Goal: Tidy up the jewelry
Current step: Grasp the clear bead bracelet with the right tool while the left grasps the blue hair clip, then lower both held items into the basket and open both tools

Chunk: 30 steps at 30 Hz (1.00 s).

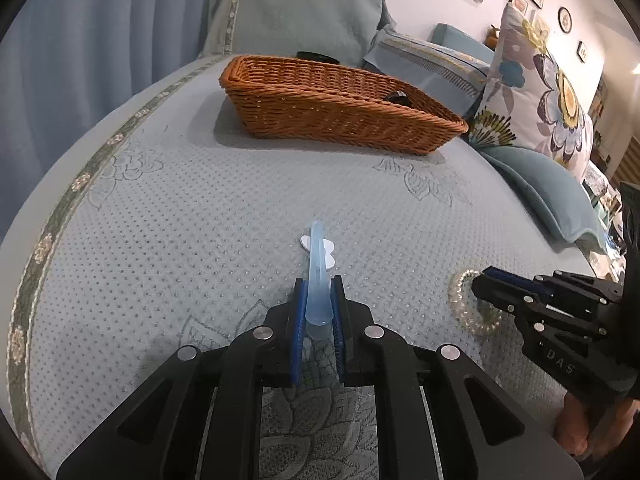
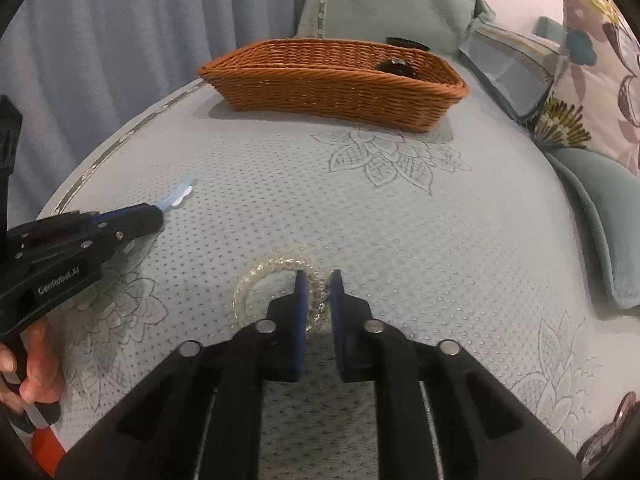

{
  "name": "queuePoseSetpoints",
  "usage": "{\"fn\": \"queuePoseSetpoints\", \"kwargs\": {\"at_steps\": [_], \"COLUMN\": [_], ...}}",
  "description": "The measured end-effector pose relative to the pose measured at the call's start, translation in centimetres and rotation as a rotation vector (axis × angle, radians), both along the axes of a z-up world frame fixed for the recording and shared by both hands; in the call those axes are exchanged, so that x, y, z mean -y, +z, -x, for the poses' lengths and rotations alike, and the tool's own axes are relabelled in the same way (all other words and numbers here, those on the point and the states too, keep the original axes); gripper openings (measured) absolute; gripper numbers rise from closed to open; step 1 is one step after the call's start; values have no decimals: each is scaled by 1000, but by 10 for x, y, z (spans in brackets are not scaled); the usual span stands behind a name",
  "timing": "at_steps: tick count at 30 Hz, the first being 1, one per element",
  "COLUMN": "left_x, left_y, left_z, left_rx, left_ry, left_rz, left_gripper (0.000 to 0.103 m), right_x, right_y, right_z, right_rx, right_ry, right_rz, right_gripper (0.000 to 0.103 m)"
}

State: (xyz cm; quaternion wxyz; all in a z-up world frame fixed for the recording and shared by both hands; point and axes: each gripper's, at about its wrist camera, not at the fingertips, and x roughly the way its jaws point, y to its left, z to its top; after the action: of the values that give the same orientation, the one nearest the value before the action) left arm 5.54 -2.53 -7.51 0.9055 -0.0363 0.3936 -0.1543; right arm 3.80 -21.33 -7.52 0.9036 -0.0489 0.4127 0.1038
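Bedspread (image 1: pixel 180 220), pale blue with stitched flowers, serves as the work surface; curtain on the left, pillows at the far right. Translucent blue hair clip (image 1: pixel 318 268) with a white flower piece under its far end lies near the middle of the spread, its near end pinched between the blue pads of the left gripper (image 1: pixel 319 304), which is closed on it; from the right wrist view the clip's far tip appears to lie on or just above the fabric, cannot tell which. To its right, the clear spiral hair tie (image 2: pixel 276 288) lies flat on the spread; the right gripper (image 2: pixel 318 300) has closed across the right side of the coil, one pad inside the ring and one outside, strand between them. Wicker basket (image 2: pixel 332 88) stands well apart at the far side, a dark item already lying toward its right end. Judged step: both pieces are gripped, lift and carry to the basket comes next. Notes for doing it well: raise both hands straight up before travelling, so the clip's flower end does not drag on the textured cloth; keep squeeze steady, since the coil is springy and may slip from a thin bite; clear the basket's near rim, lower inside, then release.
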Motion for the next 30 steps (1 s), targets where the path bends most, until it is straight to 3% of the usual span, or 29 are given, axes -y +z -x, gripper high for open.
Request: {"fn": "queuePoseSetpoints", "kwargs": {"at_steps": [8,13,20,23,30], "left_x": [-5,-6,-13,-14,-9], "left_y": [12,25,39,54,111], "left_z": [6,14,19,19,-5], "left_rx": [47,95,129,164,296], "left_ry": [-22,-56,-71,-72,-78], "left_rz": [74,118,190,193,168], "left_gripper": [10,10,10,10,10], "right_x": [-2,-8,2,5,11], "right_y": [15,38,50,60,113], "right_z": [13,27,30,29,-4], "right_rx": [68,167,195,220,343], "right_ry": [33,61,41,28,-1], "right_rz": [-50,-62,-89,-93,-106], "right_gripper": [8,8,8,8,8]}}
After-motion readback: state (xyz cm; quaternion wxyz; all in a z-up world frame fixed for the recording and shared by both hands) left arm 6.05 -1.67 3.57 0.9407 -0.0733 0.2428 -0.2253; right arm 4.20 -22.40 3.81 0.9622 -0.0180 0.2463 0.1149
